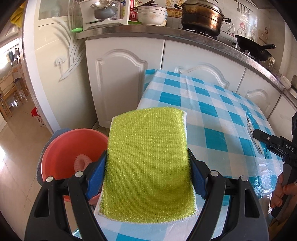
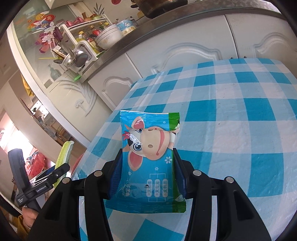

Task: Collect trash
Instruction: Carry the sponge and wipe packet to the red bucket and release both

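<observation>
My left gripper (image 1: pixel 148 163) is shut on a yellow-green scouring sponge (image 1: pixel 148 159), held above the table's left edge beside a pink basin (image 1: pixel 65 148). The basin stands on the floor and holds a pink ring-shaped item (image 1: pixel 80 163). My right gripper (image 2: pixel 147 166) is shut on a blue wet-wipe packet with a cartoon cow (image 2: pixel 150 159), held above the blue-and-white checked tablecloth (image 2: pixel 241 129). In the left wrist view the right gripper (image 1: pixel 258 134) shows at the right with the packet (image 1: pixel 254 137) edge-on. In the right wrist view the left gripper (image 2: pixel 61 169) with the sponge (image 2: pixel 64 153) shows at lower left.
White kitchen cabinets (image 1: pixel 126 77) stand close behind the table. The counter above carries a dish rack (image 1: pixel 104 13), bowls (image 1: pixel 151 15), a brass pot (image 1: pixel 201 17) and a black wok (image 1: pixel 254 45). A doorway (image 1: pixel 11 89) opens at far left.
</observation>
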`<state>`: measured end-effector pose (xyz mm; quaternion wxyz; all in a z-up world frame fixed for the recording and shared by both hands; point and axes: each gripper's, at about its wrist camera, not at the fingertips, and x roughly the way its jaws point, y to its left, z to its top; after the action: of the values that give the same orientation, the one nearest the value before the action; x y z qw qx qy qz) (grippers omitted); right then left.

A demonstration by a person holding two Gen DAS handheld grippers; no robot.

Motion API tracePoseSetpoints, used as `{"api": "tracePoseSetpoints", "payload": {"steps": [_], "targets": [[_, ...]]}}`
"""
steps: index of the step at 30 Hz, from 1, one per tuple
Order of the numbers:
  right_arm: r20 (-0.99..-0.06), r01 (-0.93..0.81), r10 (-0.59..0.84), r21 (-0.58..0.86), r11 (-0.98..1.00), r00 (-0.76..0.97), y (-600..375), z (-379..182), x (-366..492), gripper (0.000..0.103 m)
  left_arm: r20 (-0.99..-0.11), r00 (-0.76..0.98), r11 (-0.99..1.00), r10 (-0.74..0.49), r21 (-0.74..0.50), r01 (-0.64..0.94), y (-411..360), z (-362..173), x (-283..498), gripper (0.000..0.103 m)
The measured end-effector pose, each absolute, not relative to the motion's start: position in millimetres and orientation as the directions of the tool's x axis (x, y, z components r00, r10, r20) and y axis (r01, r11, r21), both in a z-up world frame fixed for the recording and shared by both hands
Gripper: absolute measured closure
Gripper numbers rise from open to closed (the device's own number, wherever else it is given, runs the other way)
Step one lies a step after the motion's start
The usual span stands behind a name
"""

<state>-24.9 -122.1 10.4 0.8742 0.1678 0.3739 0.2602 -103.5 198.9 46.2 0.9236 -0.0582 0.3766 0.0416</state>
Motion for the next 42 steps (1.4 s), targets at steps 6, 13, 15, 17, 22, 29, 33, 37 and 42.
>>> {"api": "tracePoseSetpoints", "payload": {"steps": [6,13,15,17,22,29,33,37,42], "targets": [[-0.583,-0.375,0.6,0.47,0.799,0.547,-93.5,12.2,-36.8,0.053,-0.692,0.721,0.982,0.048,-0.099,-0.16,222.5,47.0,-116.7,0.024],[-0.592,-0.423,0.641,0.483,0.767,0.488,-56.8,14.5,-50.2,0.053,-0.685,0.726,0.97,0.057,-0.133,-0.202,250.0,44.3,-129.6,0.024],[-0.597,-0.436,0.647,0.479,0.762,0.474,-45.7,16.0,-53.7,0.053,-0.682,0.729,0.966,0.06,-0.144,-0.215,258.6,43.7,-132.9,0.024],[-0.6,-0.449,0.658,0.484,0.751,0.455,-35.3,17.4,-55.6,0.053,-0.678,0.732,0.96,0.066,-0.157,-0.232,269.4,43.0,-137.0,0.024],[-0.6,-0.475,0.694,0.512,0.715,0.397,-8.0,21.8,-59.9,0.053,-0.671,0.736,0.942,0.092,-0.182,-0.283,297.5,41.0,-145.8,0.024],[-0.604,-0.523,0.725,0.523,0.673,0.331,30.6,30.7,-63.3,0.053,-0.657,0.742,0.909,0.135,-0.216,-0.357,340.8,40.0,-156.4,0.024],[-0.608,-0.552,0.737,0.521,0.651,0.295,54.1,37.0,-62.2,0.053,-0.646,0.746,0.888,0.163,-0.234,-0.396,365.5,40.9,-162.2,0.024],[-0.617,-0.584,0.744,0.513,0.629,0.259,81.6,43.1,-57.3,0.052,-0.641,0.746,0.871,0.182,-0.247,-0.424,383.7,39.5,-163.2,0.024],[-0.634,-0.633,0.739,0.479,0.608,0.23,118.0,49.5,-50.0,0.052,-0.645,0.743,0.859,0.179,-0.266,-0.437,394.8,33.5,-160.0,0.024]]}}
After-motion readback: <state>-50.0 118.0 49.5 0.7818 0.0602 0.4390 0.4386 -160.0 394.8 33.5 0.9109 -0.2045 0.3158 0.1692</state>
